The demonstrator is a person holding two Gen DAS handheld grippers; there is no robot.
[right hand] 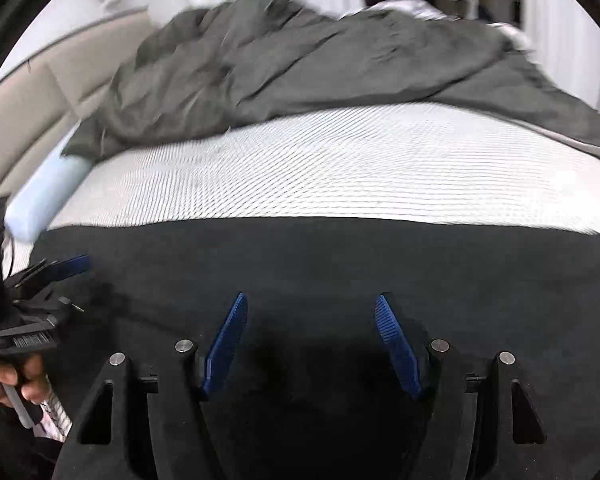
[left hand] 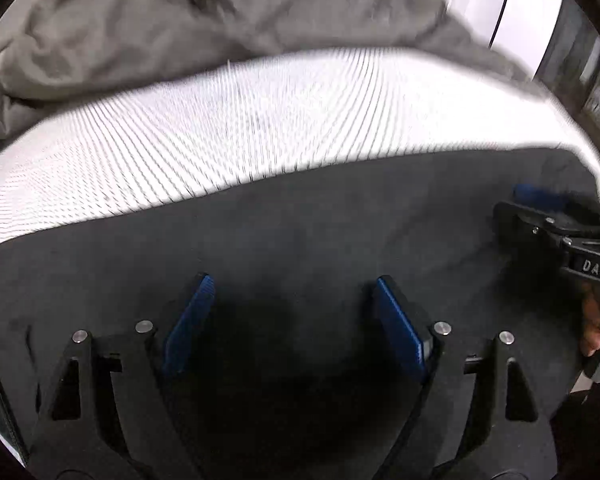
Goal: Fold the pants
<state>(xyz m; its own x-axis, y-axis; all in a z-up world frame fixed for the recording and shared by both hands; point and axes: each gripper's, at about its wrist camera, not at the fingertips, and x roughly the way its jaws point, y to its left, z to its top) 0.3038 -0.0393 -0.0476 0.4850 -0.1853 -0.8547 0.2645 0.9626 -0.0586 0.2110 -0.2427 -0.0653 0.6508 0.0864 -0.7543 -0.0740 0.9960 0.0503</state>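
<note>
While both jaws gape wide over the dark flat fabric pants (left hand: 300, 232), my left gripper (left hand: 296, 320) and right gripper (right hand: 310, 340) grasp nothing; only the right view shows a pale blue roll (right hand: 44, 196) at nine o'clock.

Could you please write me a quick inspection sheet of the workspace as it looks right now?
Surface: bed with a white ribbed mattress cover, bare in the middle band.
Job's things: dark pants spread flat along the near edge, under both grippers.
Clutter: crumpled grey blanket heaped on the far side; pale blue roll at the left edge, in the right wrist view.
Grippers: left gripper open, over the pants; right gripper open, over the pants; neither holds cloth.
Cables: nothing seen.
Surroundings: beige headboard at left; the background is blurred.
</note>
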